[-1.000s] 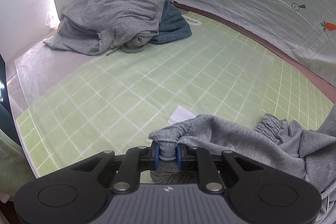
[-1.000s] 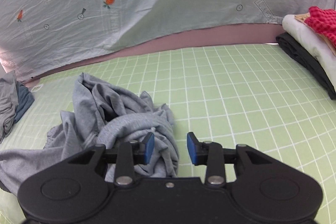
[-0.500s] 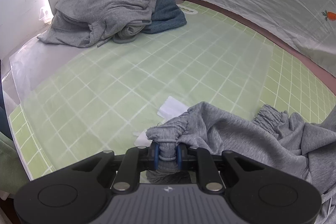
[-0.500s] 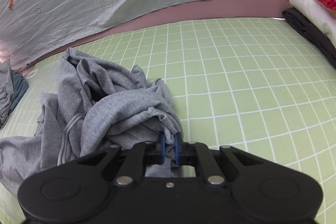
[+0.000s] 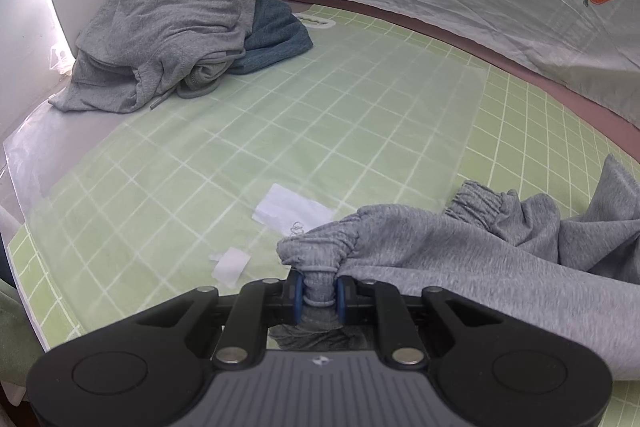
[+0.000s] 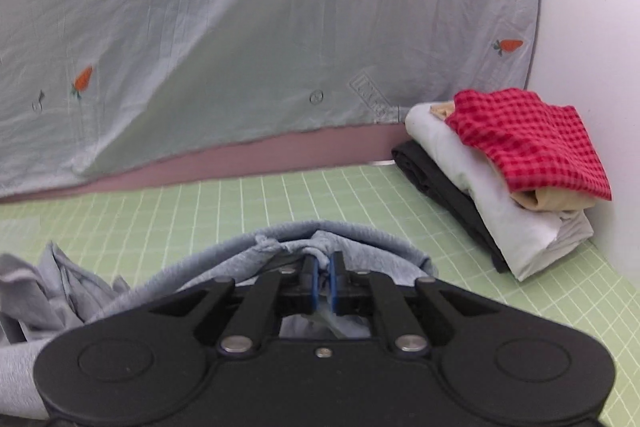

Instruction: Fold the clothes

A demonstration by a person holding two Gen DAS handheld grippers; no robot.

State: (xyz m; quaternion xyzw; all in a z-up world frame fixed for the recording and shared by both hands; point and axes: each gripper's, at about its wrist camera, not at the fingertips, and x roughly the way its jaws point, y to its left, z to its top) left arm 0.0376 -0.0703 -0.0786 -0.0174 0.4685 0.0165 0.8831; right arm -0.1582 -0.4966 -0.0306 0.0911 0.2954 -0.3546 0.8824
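Much of the grey garment escapes me: in my left view it runs off the right edge and under the claw's housing, so I cannot tell what kind of garment it is, though two gathered elastic hems show. In my right view the picture is blurred, and the cloth arches over the claw tips, hiding what lies beneath. The folded stack at the right has a tan piece mostly covered by red checked cloth.

My left claw points steeply down toward the green gridded tabletop, its blue pads clamped on one bunched elastic hem. My right claw points more shallowly toward the draped sheet at the back, pads nearly together with a thin fold of the same grey garment pinched between them.

A second ago my right claw stood apart over the crumpled heap; its jaws have just been closing, and it now holds the fabric, lifted, with the stack swung into view. My left claw has kept its grip while dragging the hem across the mat, uncovering two white paper scraps. The grey and blue pile in the far corner lies as before.
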